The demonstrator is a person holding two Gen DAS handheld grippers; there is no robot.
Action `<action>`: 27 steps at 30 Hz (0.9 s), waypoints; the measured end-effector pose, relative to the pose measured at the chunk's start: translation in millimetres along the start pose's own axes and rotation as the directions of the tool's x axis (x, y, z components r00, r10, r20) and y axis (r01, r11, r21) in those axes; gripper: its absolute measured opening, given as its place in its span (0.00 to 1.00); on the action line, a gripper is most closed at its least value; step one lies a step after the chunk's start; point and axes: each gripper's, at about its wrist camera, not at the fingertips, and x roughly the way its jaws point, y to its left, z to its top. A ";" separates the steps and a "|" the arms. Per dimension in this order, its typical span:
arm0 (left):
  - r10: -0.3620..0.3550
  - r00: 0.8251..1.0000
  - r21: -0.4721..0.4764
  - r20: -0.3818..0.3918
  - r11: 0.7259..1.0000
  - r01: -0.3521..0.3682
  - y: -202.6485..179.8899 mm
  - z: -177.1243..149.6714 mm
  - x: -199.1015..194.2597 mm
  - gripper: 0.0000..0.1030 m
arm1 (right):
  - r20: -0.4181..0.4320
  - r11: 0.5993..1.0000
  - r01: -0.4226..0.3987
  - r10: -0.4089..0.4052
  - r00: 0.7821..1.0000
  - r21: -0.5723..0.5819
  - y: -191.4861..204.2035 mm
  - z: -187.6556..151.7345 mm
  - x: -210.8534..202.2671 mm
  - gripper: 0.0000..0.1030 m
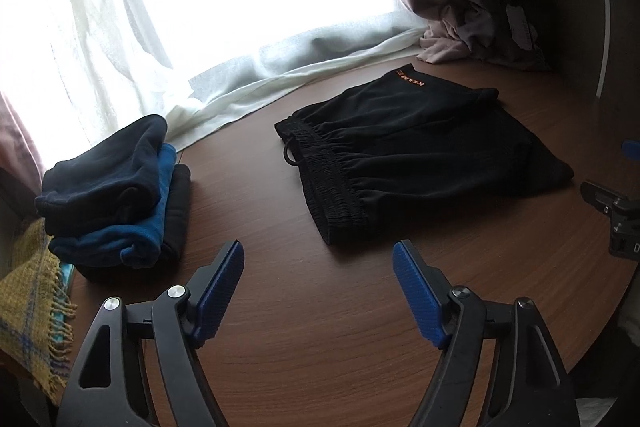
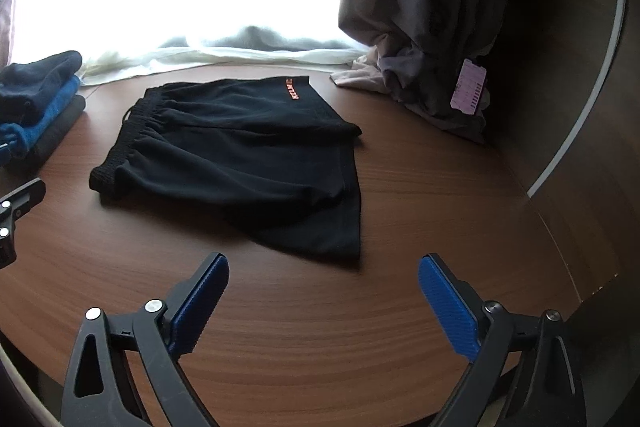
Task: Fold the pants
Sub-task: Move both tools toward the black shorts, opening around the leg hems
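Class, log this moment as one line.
left gripper: open, empty | right gripper: open, empty | black shorts: folded in half on table | folded stack: left

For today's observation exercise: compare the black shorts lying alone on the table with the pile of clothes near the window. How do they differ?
The black shorts are a single garment; the pile of clothes holds three stacked pieces. The shorts are all black with an orange logo; the pile shows navy, bright blue and dark grey layers. The shorts lie low and spread wide; the pile sits compact and taller. Both rest on the wooden table, untouched by either claw.
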 end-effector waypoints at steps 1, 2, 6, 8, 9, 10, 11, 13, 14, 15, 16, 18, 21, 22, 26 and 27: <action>-0.002 1.000 0.016 -0.004 1.000 0.002 -1.3 -0.7 4.5 0.72 | -0.013 1.000 0.001 -0.001 1.000 -0.008 -0.6 -0.4 8.1 0.90; -0.011 1.000 0.028 -0.012 1.000 0.011 -2.4 -1.6 9.0 0.71 | -0.021 1.000 0.000 0.000 1.000 -0.021 -1.2 -1.3 15.0 0.88; -0.015 0.999 0.103 -0.045 0.995 0.019 -10.9 -4.4 29.8 0.68 | -0.068 0.992 -0.037 0.028 0.997 -0.124 0.8 -4.1 40.5 0.80; -0.022 0.997 0.125 -0.068 0.992 0.031 -14.4 -5.6 40.3 0.63 | -0.087 0.986 -0.051 0.037 0.996 -0.162 1.7 -5.1 51.9 0.79; -0.024 0.997 0.134 -0.078 0.990 0.034 -15.7 -5.4 45.0 0.62 | -0.098 0.983 -0.061 0.044 0.994 -0.176 0.9 -5.5 56.9 0.77; -0.022 0.996 0.142 -0.081 0.989 0.034 -17.0 -4.6 48.8 0.62 | -0.104 0.981 -0.069 0.050 0.993 -0.183 -0.2 -5.9 60.7 0.77; -0.024 0.996 0.150 -0.081 0.988 0.036 -18.3 -3.7 51.7 0.62 | -0.109 0.979 -0.073 0.053 0.993 -0.190 -1.7 -5.1 64.9 0.76; -0.019 0.997 0.179 -0.076 0.983 0.032 -22.0 -1.4 55.9 0.62 | -0.111 0.976 -0.073 0.052 0.992 -0.203 -3.1 -5.6 70.2 0.75; -0.018 0.997 0.198 -0.071 0.980 0.032 -24.7 -0.1 57.9 0.62 | -0.115 0.974 -0.075 0.051 0.992 -0.212 -3.8 -5.7 73.4 0.75; -0.020 0.997 0.216 -0.072 0.976 0.035 -27.2 1.1 60.4 0.62 | -0.119 0.972 -0.078 0.052 0.992 -0.223 -4.4 -5.7 76.3 0.74; -0.020 0.997 0.230 -0.073 0.973 0.036 -29.4 2.4 63.5 0.62 | -0.121 0.970 -0.081 0.054 0.991 -0.230 -4.6 -5.6 78.8 0.73; -0.033 0.996 0.254 -0.086 0.966 0.054 -33.8 3.8 69.4 0.62 | -0.126 0.963 -0.085 0.054 0.991 -0.254 -3.1 -5.6 83.3 0.71; -0.037 0.995 0.264 -0.089 0.963 0.059 -37.0 7.9 75.8 0.62 | -0.115 0.955 -0.086 0.055 0.992 -0.283 -1.6 -5.0 87.9 0.70; -0.038 0.995 0.259 -0.093 0.964 0.061 -37.8 9.4 78.4 0.62 | -0.112 0.954 -0.085 0.054 0.992 -0.289 -1.7 -4.7 88.7 0.70; -0.029 0.993 0.251 -0.111 0.966 0.057 -39.9 11.1 89.4 0.62 | -0.105 0.956 -0.066 0.037 0.994 -0.285 -4.4 -0.2 94.2 0.67; -0.025 0.993 0.249 -0.112 0.967 0.053 -40.4 11.6 91.6 0.62 | -0.106 0.959 -0.063 0.035 0.994 -0.277 -5.6 0.9 96.0 0.66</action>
